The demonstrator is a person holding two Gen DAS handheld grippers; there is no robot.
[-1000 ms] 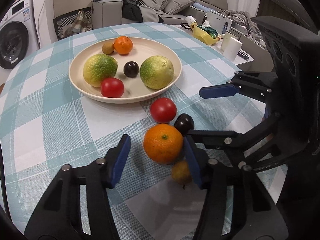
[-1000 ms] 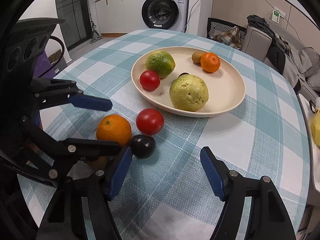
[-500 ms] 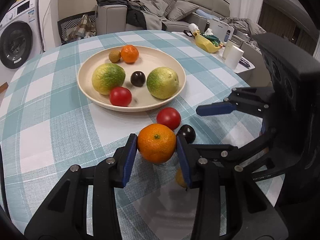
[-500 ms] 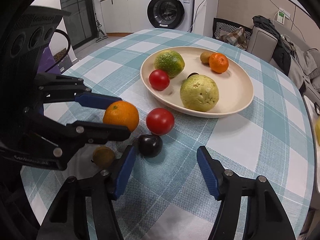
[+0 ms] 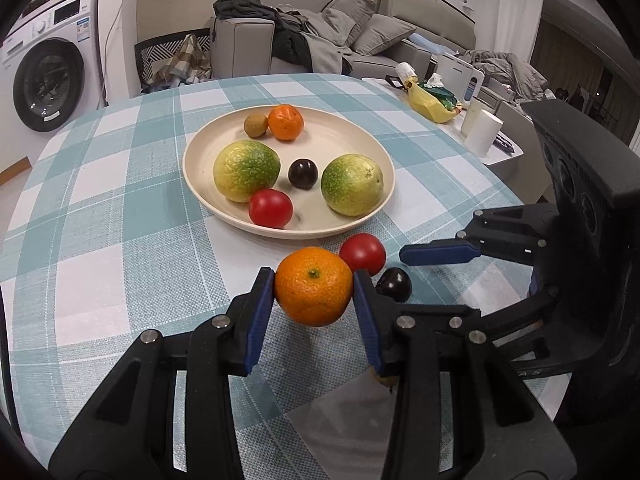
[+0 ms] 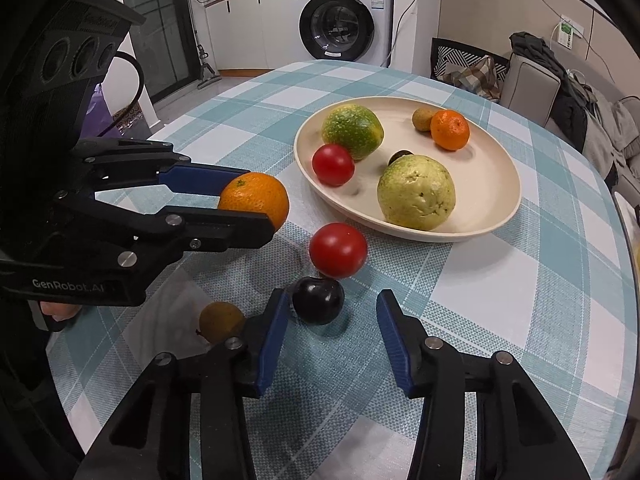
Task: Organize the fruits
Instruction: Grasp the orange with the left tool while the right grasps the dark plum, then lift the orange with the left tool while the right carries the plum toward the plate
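The mandarin point(image 5: 313, 286) we pinch between the left gripper point(image 5: 313, 304) jaws, lifted for the plate point(image 5: 200, 148), while our right gripper point(image 6: 332, 330) jaws are closing around the dark plum point(image 6: 318, 300), touching the left one.

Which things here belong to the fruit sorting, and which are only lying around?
For the job: plate with fruits in it; orange clamped in left gripper; tomato, dark plum and small brown fruit on the cloth; right gripper, jaws closing, not gripping yet.

Just lying about: washing machine, sofa, paper roll.
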